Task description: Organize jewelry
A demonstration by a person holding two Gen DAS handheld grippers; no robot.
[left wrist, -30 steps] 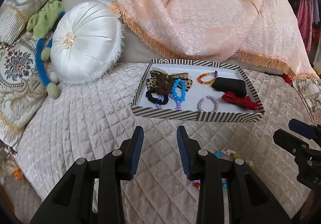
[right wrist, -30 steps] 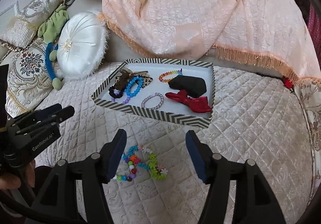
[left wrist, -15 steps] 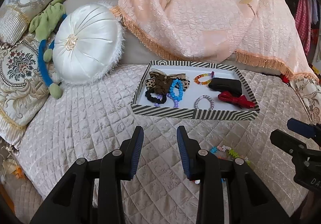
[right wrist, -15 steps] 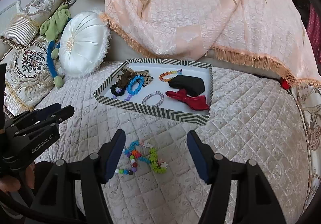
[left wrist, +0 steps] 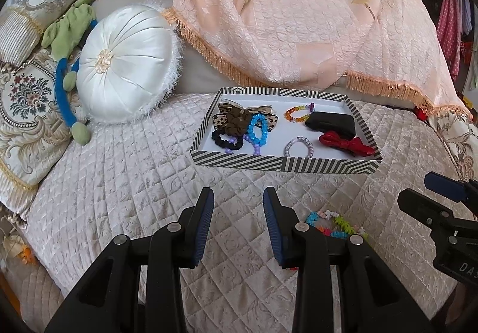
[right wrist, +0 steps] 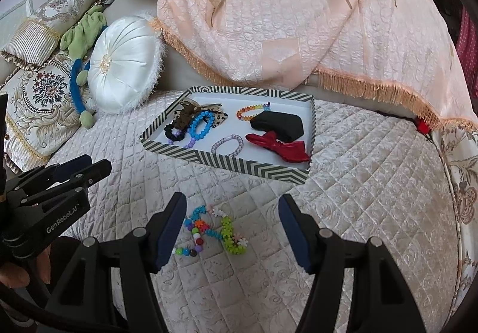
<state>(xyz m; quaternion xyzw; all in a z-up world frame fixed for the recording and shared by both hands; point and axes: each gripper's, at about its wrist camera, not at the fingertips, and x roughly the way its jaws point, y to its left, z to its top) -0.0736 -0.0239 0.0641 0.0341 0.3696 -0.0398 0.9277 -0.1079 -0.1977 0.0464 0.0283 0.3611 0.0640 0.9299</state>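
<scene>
A black-and-white striped tray [left wrist: 283, 165] lies on the quilted bed. It holds a brown bow [left wrist: 236, 119], a blue bead bracelet [left wrist: 257, 130], a rainbow bracelet [left wrist: 297, 113], a black pouch [left wrist: 330, 123], a red bow [left wrist: 345, 144] and a pale lilac bracelet [left wrist: 298, 147]. Loose colourful bead bracelets [right wrist: 213, 228] lie on the quilt in front of the tray [right wrist: 227, 165]. My right gripper [right wrist: 233, 200] hangs open above them, not touching. My left gripper [left wrist: 238, 194] is open over bare quilt, with the loose bracelets [left wrist: 333, 224] to its right.
A round white cushion [left wrist: 125, 64], a green and blue plush toy [left wrist: 70, 34] and patterned pillows [left wrist: 27, 88] crowd the left. A peach fringed throw [left wrist: 298, 19] drapes behind the tray. A hand [right wrist: 15, 270] holds the left gripper's handle.
Both views have drifted slightly, and the loose bracelets now show more fully beside the left gripper's right finger. Neither pair of jaws has changed its gap.
</scene>
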